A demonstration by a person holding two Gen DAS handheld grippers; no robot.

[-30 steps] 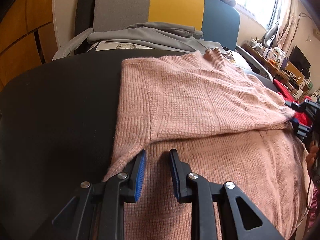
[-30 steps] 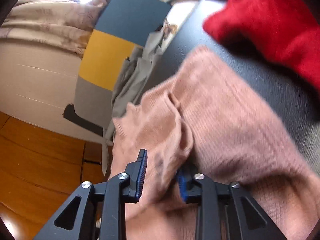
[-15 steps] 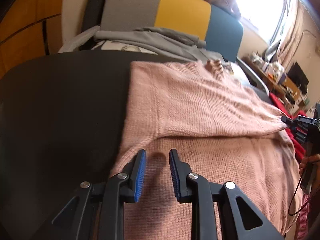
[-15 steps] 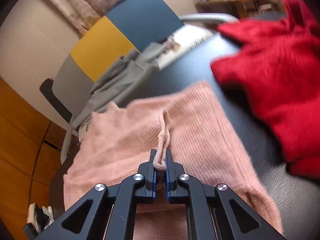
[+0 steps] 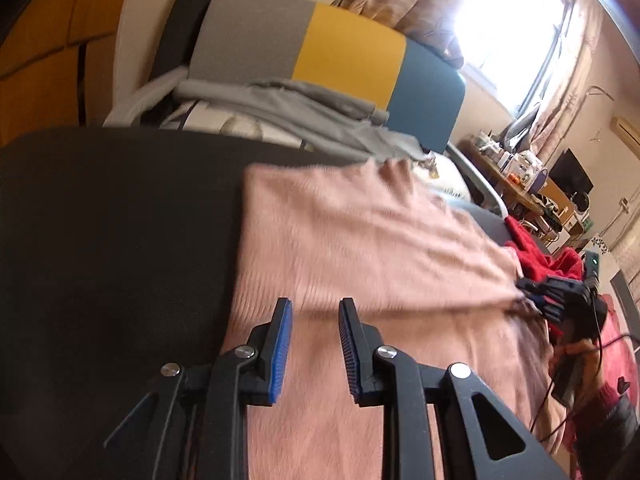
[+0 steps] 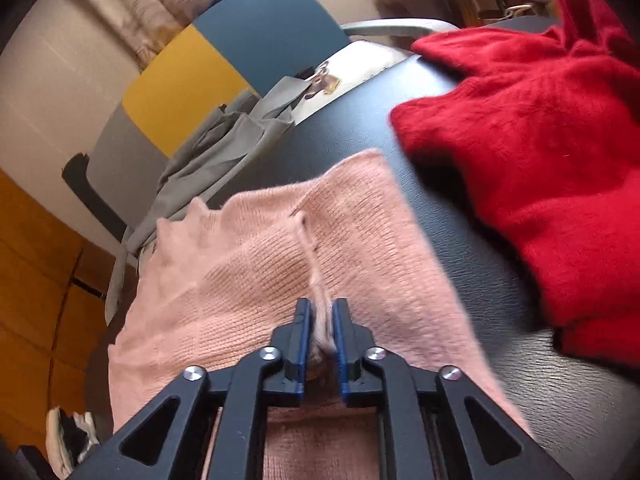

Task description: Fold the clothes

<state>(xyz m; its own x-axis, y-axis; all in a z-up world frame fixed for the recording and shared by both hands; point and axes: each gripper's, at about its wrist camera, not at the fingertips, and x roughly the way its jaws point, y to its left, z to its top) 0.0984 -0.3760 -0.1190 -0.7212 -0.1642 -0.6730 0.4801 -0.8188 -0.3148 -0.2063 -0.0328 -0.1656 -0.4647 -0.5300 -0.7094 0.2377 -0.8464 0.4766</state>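
From the left wrist, the pink sweater (image 5: 360, 264) lies spread over the black table (image 5: 112, 240), filling the view from the centre out to 3 o'clock, with one layer already turned over the lower body. The left gripper (image 5: 314, 344) hangs over the near edge of the sweater at 6 o'clock; its jaws stand apart with nothing between them, so it holds no cloth and seems free to take a new hold. At 3 o'clock the right gripper (image 5: 552, 298) meets the end of the folded layer, and the taut wrinkles running toward it suggest it is pulling that layer flat. The red sweater (image 5: 536, 256) lies just beyond it. A grey garment (image 5: 304, 108) is draped over the chair (image 5: 348, 44) at 12 o'clock.

From the right wrist, a thin ridge of pink knit stands between the jaws at 6 o'clock. The jaws have just been opening, yet the pads appear to pinch the fold lightly, probably keeping the sleeve end lined up on the body. The red sweater fills 1 to 4 o'clock on the table, apart from the pink one, likely waiting its turn.
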